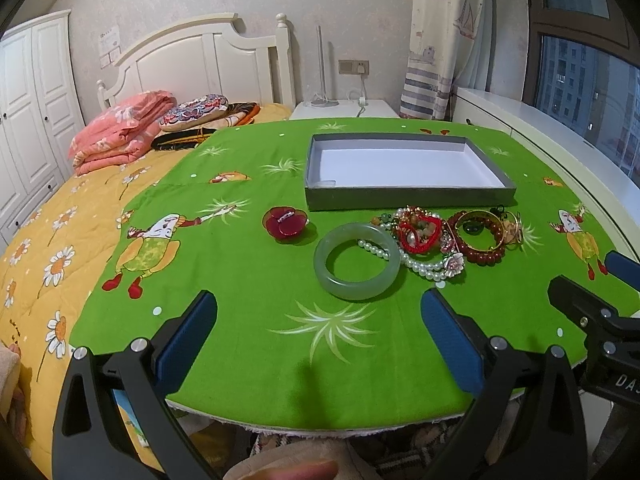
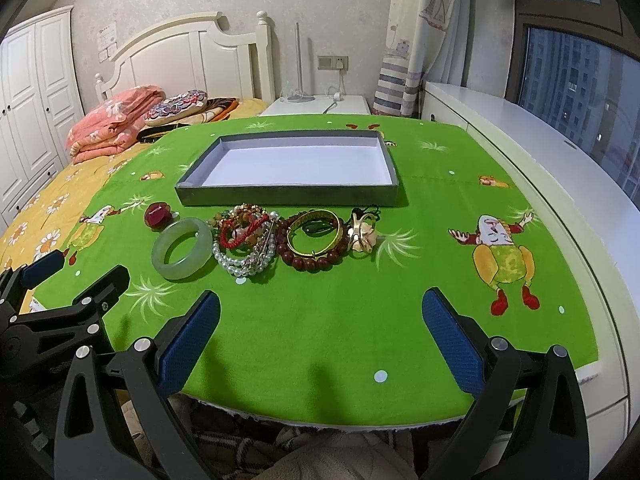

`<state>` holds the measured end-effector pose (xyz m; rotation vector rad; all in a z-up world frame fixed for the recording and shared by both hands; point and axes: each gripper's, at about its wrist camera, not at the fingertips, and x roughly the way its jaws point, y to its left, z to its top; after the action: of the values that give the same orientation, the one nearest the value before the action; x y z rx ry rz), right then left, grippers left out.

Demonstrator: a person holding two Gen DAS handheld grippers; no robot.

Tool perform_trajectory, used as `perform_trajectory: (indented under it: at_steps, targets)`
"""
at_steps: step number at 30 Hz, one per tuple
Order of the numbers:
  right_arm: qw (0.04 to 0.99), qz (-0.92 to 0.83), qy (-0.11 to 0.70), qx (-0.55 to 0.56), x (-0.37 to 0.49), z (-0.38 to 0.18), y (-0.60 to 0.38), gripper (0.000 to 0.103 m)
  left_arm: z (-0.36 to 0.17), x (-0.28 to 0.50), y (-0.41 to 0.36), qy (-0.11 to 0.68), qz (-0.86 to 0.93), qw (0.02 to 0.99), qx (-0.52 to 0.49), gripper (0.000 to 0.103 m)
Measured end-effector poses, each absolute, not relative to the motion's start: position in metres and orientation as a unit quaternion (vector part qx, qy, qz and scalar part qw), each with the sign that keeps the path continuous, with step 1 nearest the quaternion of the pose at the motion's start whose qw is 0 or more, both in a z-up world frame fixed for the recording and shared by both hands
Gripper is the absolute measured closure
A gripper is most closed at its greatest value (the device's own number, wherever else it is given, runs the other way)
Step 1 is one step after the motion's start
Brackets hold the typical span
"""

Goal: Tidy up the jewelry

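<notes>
left tongs (image 1: 320, 320) spread wide, blue pads empty, hovering over the near edge of the surface (image 1: 248, 360), which wears a green cartoon-print cloth. right tongs (image 2: 320, 320) same: spread, nothing between the pads, above the near edge. each pair shows at the side of the other wrist view.

jewelry sits in a row mid-surface, just in front of the shallow grey cardboard tray with white inside (image 1: 408, 194), which lies at 12 o'clock and holds nothing visible.

left wrist view, left to right:
- small red flower-shaped ring holder (image 1: 285, 222) with a ring on top, at 11 o'clock, apart from the rest
- pale green jade bangle (image 1: 357, 262) lying flat, dead ahead at 12, touching the pearls
- tangled heap of white pearl strands and red cord bracelets (image 1: 420, 240), at 1 o'clock
- dark red bead bracelet (image 1: 480, 254) with a gold bangle (image 1: 478, 216) lying on it, at 2 o'clock
- gold flower-like piece (image 2: 362, 236) at the far right end, detail unclear

right wrist view: whole row falls at 10 to 12 o'clock.
</notes>
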<state>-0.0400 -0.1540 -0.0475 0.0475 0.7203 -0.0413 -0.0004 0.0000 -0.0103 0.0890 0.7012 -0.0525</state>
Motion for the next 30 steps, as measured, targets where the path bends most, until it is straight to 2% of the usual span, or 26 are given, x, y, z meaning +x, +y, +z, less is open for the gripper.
perform_trajectory:
  at_steps: [7,19,26,30]
  targets:
    - [0.929,-0.017,0.367,0.036,-0.032,-0.054,-0.163,0.008,-0.015,0.006,0.011,0.350,-0.031,0.936,0.035,0.004]
    - [0.910,-0.038,0.404,0.086,-0.003,-0.087,-0.205,0.008,-0.047,0.073,0.088,0.427,-0.011,0.903,-0.056,0.004]
    - [0.913,0.010,0.400,0.079,0.007,-0.094,-0.189,0.011,-0.055,0.132,0.083,0.458,-0.037,0.886,-0.070,0.004]
    - [0.915,0.021,0.396,0.079,0.012,-0.093,-0.187,0.011,-0.055,0.158,0.067,0.454,-0.028,0.890,-0.024,0.005]
